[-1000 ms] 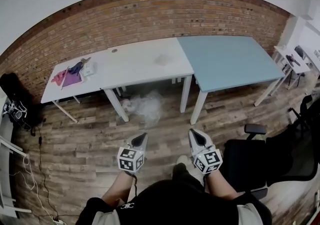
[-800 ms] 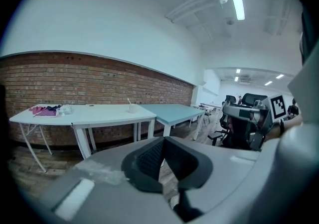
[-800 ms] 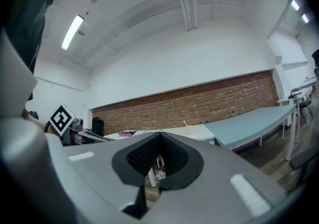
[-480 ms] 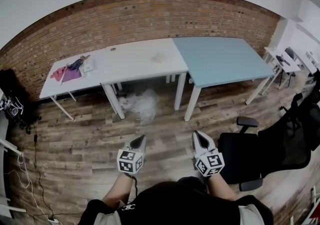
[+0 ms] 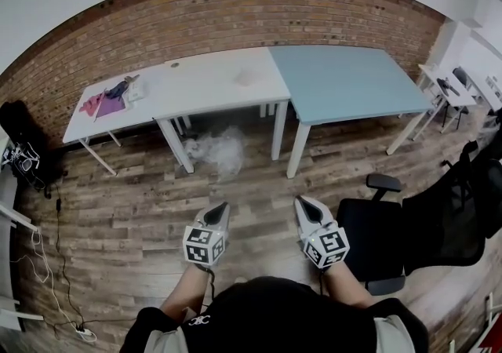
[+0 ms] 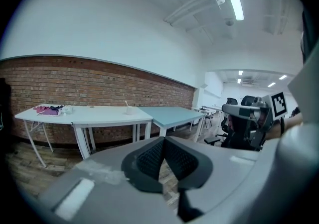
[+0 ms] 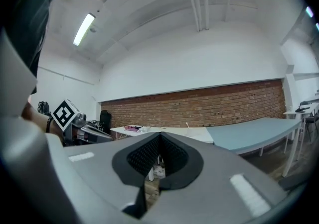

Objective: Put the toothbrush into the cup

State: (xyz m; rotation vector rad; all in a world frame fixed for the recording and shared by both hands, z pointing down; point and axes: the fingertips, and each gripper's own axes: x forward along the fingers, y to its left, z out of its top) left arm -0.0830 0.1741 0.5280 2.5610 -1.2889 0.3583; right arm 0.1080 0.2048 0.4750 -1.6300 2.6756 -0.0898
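Observation:
A small white cup [image 5: 245, 77] stands on the white table [image 5: 196, 96], far across the wooden floor from me. In the left gripper view a thin white stick [image 6: 126, 103] rises out of the cup [image 6: 129, 111]; whether it is the toothbrush is too small to tell. My left gripper [image 5: 222, 207] and right gripper [image 5: 299, 201] hang side by side over the floor, close to my body and pointed toward the tables. Both are shut with nothing between the pads: the left [image 6: 163, 141] and the right [image 7: 159, 136] each show ribbed pads meeting at the tip.
A blue table [image 5: 345, 81] butts against the white one's right end. Pink and purple cloths [image 5: 106, 102] lie on its left end. A pale plastic bag [image 5: 216, 151] sits under the table. A black office chair [image 5: 416, 226] is close on my right; cables [image 5: 47, 265] trail at left.
Both grippers have shifted a little with the person, still shut. In the head view the tables now sit higher and the office chair shows more fully at right.

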